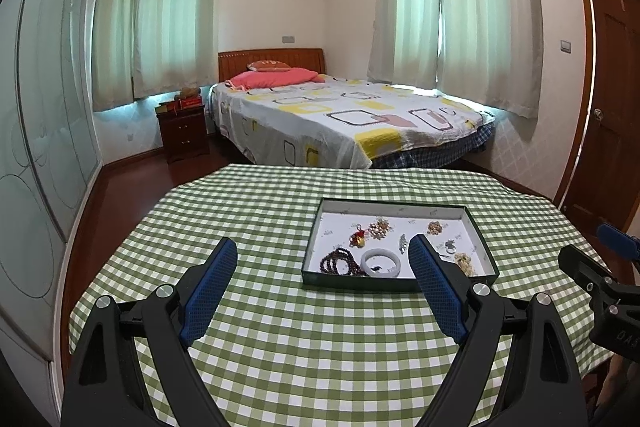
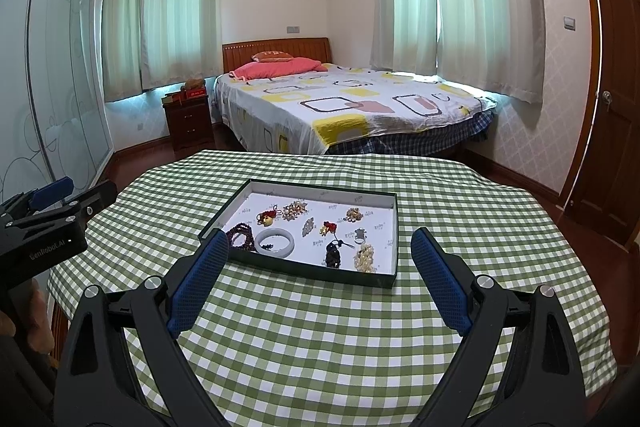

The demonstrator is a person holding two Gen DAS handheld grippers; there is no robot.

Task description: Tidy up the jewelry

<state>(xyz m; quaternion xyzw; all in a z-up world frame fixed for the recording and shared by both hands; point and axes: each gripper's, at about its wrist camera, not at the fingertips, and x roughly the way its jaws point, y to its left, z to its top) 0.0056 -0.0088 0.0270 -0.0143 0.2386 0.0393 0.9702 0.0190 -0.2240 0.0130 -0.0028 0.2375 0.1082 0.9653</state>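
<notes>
A shallow dark-rimmed tray (image 2: pixel 394 227) on the green checked tablecloth (image 2: pixel 320 327) holds a white bangle (image 2: pixel 275 242), dark beads (image 2: pixel 240 237) at its left and pearls (image 2: pixel 365 258) at its right, beyond the right gripper (image 2: pixel 320 247) standing wide and empty.

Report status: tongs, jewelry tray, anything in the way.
Left tongs open, empty. Right tongs open, empty. Jewelry sits in tray on checked tablecloth, untouched. Nothing in the way.
</notes>
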